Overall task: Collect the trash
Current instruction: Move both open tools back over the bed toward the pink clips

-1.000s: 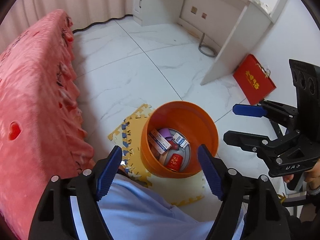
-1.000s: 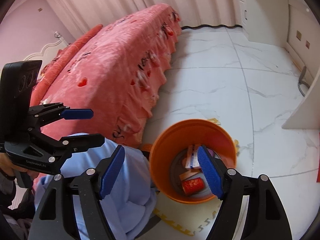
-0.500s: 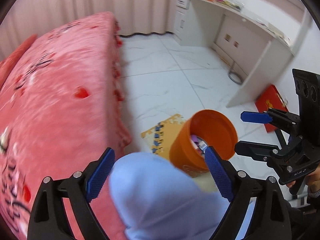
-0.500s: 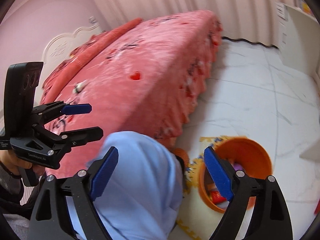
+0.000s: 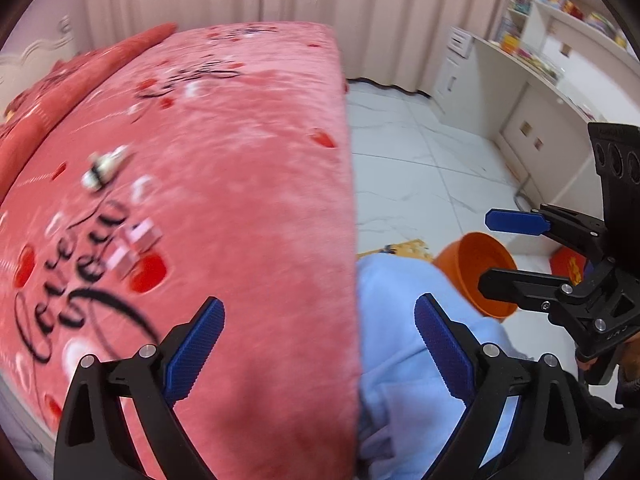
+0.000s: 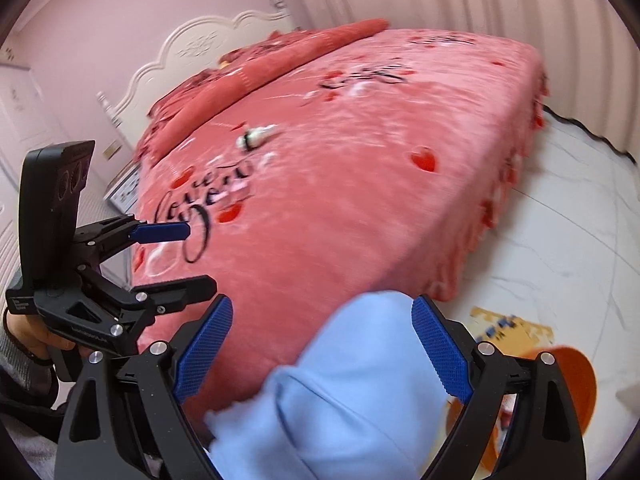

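Observation:
An orange bin (image 5: 478,270) stands on the floor by the bed's corner; it also shows at the lower right in the right wrist view (image 6: 576,392). On the pink bedspread (image 5: 240,184) lie a small white and black item (image 5: 102,170), which also shows in the right wrist view (image 6: 256,138), and a pale pink box (image 5: 134,242). My left gripper (image 5: 318,356) is open and empty above the bed's edge. My right gripper (image 6: 322,354) is open and empty over a knee in light blue trousers (image 6: 340,392). Each gripper shows in the other's view, open (image 5: 500,248) (image 6: 188,254).
A white desk with shelves (image 5: 532,80) runs along the right wall. A yellow foam mat (image 6: 512,330) lies on the marble floor (image 5: 408,160) under the bin. A red bag (image 5: 568,266) sits by the desk. A white headboard (image 6: 192,56) is at the far end.
Both grippers have swung up and left, away from the bin and toward the bed top. The bin has slid to the lower right of both views. Both stay open.

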`<state>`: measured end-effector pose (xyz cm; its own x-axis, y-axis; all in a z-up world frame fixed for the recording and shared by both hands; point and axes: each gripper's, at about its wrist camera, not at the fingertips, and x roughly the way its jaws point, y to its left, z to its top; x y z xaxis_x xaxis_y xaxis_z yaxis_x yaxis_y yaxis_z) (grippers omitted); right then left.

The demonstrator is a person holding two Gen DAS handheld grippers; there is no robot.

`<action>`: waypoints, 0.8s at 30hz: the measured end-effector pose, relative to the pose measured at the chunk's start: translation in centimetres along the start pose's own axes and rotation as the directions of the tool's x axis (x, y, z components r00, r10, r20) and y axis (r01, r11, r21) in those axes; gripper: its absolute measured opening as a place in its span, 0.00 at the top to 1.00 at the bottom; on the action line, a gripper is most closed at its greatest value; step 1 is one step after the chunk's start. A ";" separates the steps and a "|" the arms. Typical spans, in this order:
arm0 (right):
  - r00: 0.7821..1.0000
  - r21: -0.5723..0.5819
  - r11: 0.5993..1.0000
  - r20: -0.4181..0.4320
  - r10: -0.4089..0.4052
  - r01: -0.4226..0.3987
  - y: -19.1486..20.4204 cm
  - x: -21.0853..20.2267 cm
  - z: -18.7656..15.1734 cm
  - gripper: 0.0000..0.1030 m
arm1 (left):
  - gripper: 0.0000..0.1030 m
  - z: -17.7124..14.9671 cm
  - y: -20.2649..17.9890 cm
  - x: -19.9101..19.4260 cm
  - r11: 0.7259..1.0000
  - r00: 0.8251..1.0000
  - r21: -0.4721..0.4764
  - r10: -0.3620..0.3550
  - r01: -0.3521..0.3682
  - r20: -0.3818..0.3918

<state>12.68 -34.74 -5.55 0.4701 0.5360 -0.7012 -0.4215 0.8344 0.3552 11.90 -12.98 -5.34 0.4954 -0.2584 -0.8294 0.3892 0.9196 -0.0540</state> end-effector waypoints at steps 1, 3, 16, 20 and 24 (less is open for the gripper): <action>1.000 -0.008 1.000 -0.003 0.007 -0.007 0.6 0.5 0.3 0.13 | 0.08 -0.2 0.6 -0.2 1.000 1.000 -0.011 0.007 -0.007 0.002; 0.999 -0.038 0.999 -0.015 0.029 -0.030 2.2 1.8 1.2 0.13 | 0.08 -0.7 2.2 -0.7 0.999 1.000 -0.034 0.024 -0.024 0.004; 0.993 -0.122 0.988 -0.073 0.090 -0.098 7.8 8.9 6.3 0.13 | 0.08 -0.9 12.8 -0.5 0.990 0.994 -0.097 0.102 -0.104 -0.027; 0.993 -0.112 0.990 -0.084 0.079 -0.089 8.2 10.3 7.1 0.13 | 0.08 0.4 15.5 1.3 0.996 0.996 -0.037 0.077 -0.079 -0.052; 0.994 -0.084 0.994 -0.093 0.057 -0.065 7.8 11.5 7.6 0.13 | 0.08 1.5 17.1 3.6 0.999 0.996 0.019 0.041 -0.040 -0.075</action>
<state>20.71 -21.12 -6.15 0.3711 0.5682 -0.7345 -0.5148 0.7842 0.3465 21.54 1.35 -8.39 0.4514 -0.1977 -0.8702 0.3842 0.9232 -0.0104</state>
